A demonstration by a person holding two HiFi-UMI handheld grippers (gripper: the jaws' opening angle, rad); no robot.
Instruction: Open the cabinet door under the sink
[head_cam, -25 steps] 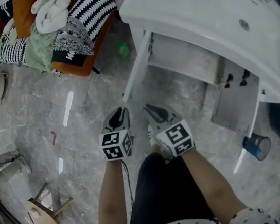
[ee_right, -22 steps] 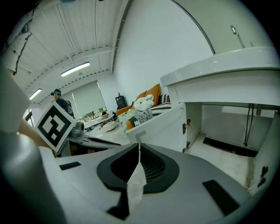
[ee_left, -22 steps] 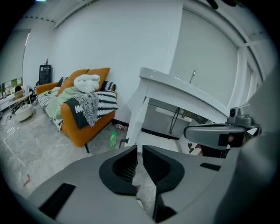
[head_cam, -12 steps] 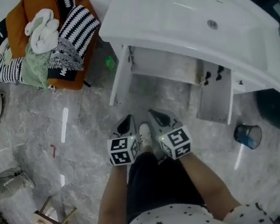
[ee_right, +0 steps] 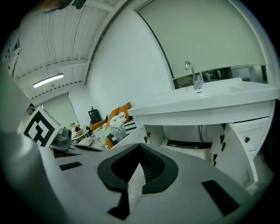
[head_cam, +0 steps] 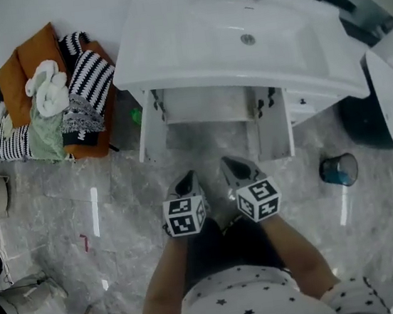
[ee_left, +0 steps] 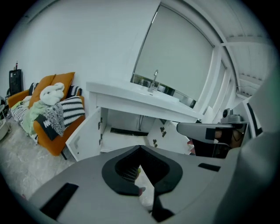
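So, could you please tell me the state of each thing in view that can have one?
Left door, swung open.
Right door, swung open.
Left gripper, shut, nothing held.
Right gripper, shut, nothing held.
Blue bin, upright on the floor.
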